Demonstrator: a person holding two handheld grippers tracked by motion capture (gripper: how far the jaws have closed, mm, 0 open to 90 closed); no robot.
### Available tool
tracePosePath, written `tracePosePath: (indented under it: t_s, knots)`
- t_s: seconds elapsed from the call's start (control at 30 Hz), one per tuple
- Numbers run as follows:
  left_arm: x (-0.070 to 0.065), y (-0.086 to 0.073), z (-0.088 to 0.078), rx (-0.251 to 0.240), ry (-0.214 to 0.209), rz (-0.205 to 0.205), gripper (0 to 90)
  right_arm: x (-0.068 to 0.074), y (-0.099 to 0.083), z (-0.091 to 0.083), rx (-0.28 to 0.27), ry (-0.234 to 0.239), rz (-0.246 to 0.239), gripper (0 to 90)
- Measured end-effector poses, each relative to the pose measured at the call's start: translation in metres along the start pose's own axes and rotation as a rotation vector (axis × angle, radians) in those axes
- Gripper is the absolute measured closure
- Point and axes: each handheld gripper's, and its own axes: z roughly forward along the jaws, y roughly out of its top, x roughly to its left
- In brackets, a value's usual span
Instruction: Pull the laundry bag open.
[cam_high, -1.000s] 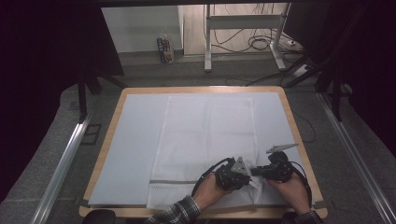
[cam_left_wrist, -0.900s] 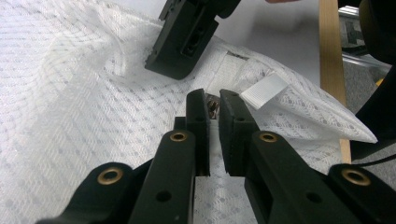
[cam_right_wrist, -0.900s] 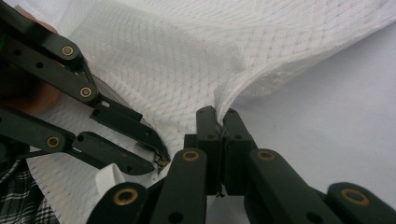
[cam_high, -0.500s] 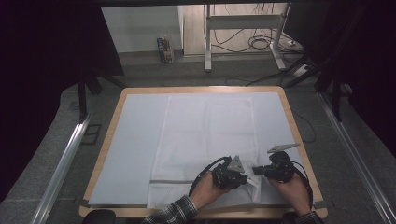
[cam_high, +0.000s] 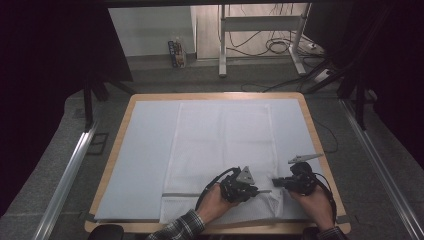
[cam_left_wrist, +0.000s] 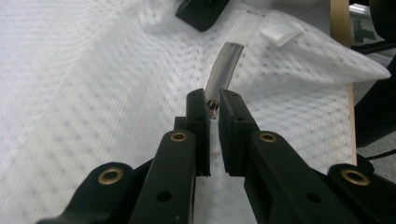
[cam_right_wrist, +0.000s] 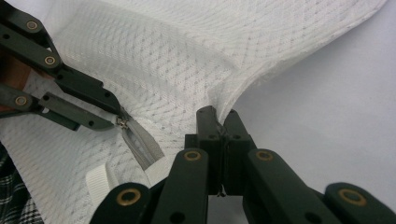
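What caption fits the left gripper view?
Left gripper pinches the zipper pull on a white mesh bag.

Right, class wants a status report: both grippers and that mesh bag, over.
Left gripper shut on zipper pull. Right gripper shut on mesh bag edge. Zipper partly open. Nothing in the way.

Both forearms enter from six o'clock. The left tool (cam_high: 260, 191) points toward three o'clock, jaws nearly closed with a thin gap. The right tool (cam_high: 274, 182) points toward nine o'clock, jaws pressed together.
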Motion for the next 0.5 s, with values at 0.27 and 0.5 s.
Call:
tracePosePath:
  t_s: [0.27, 0.5]
  knots:
    - [0.000, -0.002, -0.005, 0.003, 0.005, 0.009, 84.0, 0.001, 0.000, 0.001, 0.001, 0.007, -0.003, 87.7]
    - [0.001, -0.006, -0.010, 0.008, 0.017, 0.016, 84.0, 0.001, 0.000, 0.001, 0.007, -0.001, -0.007, 87.7]
